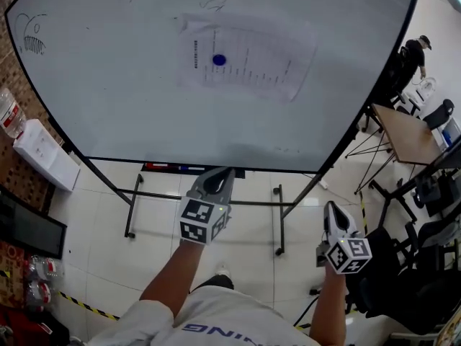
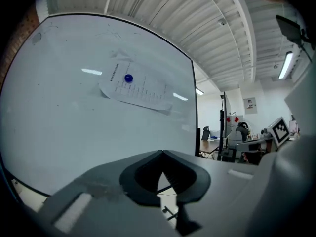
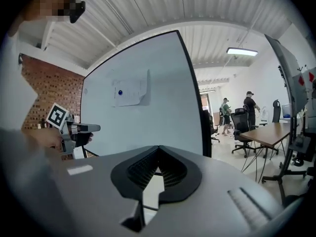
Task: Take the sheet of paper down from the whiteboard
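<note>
Paper (image 1: 245, 58) hangs on the whiteboard (image 1: 108, 92) under a blue magnet (image 1: 220, 60); left gripper (image 1: 215, 174) and right gripper (image 1: 331, 209) hover apart from it, fingers (image 2: 98, 196) pressed together, empty.

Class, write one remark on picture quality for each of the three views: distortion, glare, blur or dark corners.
Head view: the frame of the whiteboard bows into curves, and the sheet of paper looks washed out. Left gripper view: glare streaks cross the board beside the paper; corners are black. Right gripper view: the fisheye rim is dark, and a mosaic patch sits top left.
</note>
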The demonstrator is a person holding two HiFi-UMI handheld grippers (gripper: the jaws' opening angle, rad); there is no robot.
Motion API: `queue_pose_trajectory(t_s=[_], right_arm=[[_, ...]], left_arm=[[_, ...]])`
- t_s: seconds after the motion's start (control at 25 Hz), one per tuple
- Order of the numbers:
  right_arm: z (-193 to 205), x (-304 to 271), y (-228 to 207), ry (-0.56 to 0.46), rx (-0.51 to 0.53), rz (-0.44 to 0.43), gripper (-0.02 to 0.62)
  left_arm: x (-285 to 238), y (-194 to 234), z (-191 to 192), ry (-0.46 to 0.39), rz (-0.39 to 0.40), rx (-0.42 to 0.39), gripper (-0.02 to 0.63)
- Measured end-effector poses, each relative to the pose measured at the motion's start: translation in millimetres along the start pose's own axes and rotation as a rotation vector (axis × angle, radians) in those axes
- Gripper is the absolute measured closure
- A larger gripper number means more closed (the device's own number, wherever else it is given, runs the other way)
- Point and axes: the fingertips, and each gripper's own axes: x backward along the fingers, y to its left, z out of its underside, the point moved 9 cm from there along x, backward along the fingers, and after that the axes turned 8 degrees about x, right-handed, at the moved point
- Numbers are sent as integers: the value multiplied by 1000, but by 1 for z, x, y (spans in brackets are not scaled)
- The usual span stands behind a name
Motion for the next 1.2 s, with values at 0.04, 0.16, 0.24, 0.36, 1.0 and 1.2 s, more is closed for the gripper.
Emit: queue_pose_trajectory(t_s=[0.04,0.16,0.24,0.36,1.0,1.2], right_arm=[[-7,-15,5,-6,8,-10,589],[-27,-55,19,-26,34,-47,589],[-39,-79,28,-33,53,-84,589],[-56,-108,39,-40,77,-149,589],[-157,-188,14,-256,169,-424,589],[-177,-194,-3,-289,163,-455,589]], left_arm=[[-3,11,-5,-1,-2,-1,603],[-9,38,-20,-11,-11,-11,603],[-11,51,-27,-23,-17,-7,603],[-13,61,-33,-38,-25,8,603],[-42,57,-117,-191,-221,-104,603],[-63,49,-167,-244,-267,-257,547]])
